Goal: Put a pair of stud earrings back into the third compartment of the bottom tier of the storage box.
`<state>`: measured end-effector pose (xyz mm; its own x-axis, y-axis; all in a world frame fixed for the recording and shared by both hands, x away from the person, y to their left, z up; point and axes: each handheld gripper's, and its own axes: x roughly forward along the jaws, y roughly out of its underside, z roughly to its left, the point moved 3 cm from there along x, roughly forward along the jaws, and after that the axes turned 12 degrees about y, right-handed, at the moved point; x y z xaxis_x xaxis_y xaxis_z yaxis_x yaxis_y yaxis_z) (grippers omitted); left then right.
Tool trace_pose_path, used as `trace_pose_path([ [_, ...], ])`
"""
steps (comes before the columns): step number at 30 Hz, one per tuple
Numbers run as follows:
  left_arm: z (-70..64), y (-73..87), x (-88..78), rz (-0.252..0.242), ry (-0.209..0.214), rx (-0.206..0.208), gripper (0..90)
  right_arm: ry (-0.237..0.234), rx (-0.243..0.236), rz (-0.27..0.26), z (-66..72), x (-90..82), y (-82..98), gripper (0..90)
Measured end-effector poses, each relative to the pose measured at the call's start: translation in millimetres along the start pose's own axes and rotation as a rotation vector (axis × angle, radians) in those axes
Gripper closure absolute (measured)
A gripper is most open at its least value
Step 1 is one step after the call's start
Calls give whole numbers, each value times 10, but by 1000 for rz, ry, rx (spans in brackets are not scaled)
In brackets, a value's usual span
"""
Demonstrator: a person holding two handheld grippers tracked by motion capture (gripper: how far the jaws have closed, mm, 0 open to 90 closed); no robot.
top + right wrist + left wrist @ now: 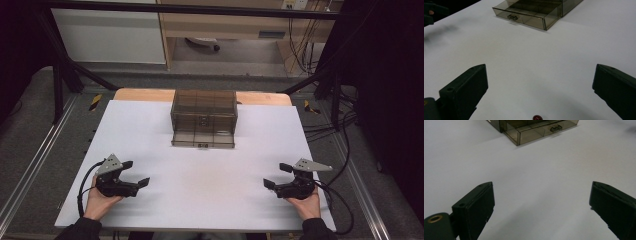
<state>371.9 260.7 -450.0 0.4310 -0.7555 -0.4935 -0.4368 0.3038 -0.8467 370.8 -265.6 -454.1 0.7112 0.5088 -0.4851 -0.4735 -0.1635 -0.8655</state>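
Two grippers, both with jaws spread wide and nothing between them. Right gripper (275, 176) rests low at the near right of the white table (150, 130); right gripper view shows a small dark-red round bead (537, 117) on the table just ahead of it, between the jaw lines. Left gripper (135, 173) rests at near left. Smoky translucent plastic drawer box (203, 111) sits at far centre, its bottom drawer (203, 137) pulled out. Judged step: start, approach to the bead. Next: lower right gripper around bead, pinch carefully, as it looks likely to roll.
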Motion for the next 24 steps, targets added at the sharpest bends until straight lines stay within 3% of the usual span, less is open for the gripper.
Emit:
trace_pose_path([
  [17, 21, 23, -12, -4, -8, -6, 59, 39, -15, 45, -5, -46, 26, 14],
  [24, 40, 32, -25, -7, -14, -11, 59, 100, -31, 88, -12, -75, 66, 39],
])
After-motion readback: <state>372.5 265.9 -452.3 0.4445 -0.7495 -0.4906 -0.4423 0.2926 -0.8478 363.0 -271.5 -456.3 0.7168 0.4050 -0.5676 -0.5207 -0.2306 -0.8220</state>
